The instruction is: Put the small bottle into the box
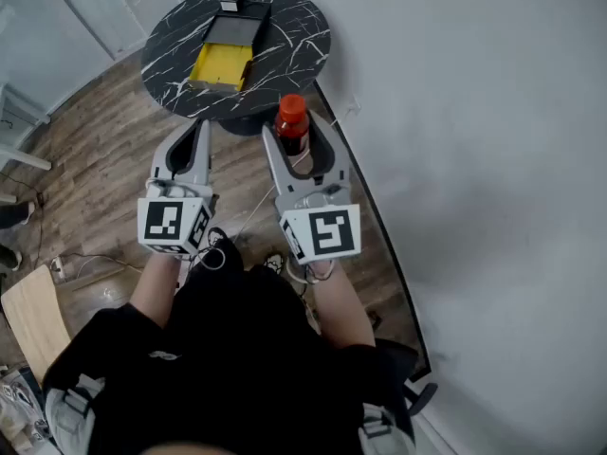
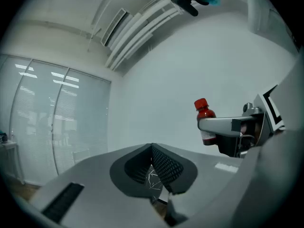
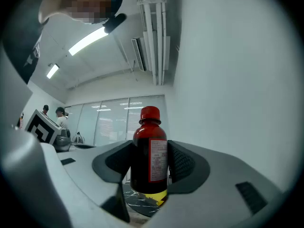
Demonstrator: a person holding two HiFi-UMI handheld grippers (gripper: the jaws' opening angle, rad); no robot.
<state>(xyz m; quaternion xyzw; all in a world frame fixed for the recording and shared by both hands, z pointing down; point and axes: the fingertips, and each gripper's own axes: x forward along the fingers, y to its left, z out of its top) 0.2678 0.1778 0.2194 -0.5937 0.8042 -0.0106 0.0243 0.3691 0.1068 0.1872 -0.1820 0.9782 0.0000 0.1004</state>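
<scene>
With my right gripper point(image 1: 297, 140) clamped on the upright small bottle point(image 1: 292, 119) in mid-air, short of the round surface point(image 1: 299, 36) where the open yellow box point(image 1: 225, 62) sits empty, and my left gripper point(image 1: 201, 131) closed on nothing, the placing remains.

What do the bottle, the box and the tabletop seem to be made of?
Bottle: dark glossy plastic or glass, sheen on its shoulder; red cap likely plastic.
Box: matte yellow inside; card or plastic, unclear.
Tabletop: black with white veins, marble-look; stone or laminate unclear.
</scene>
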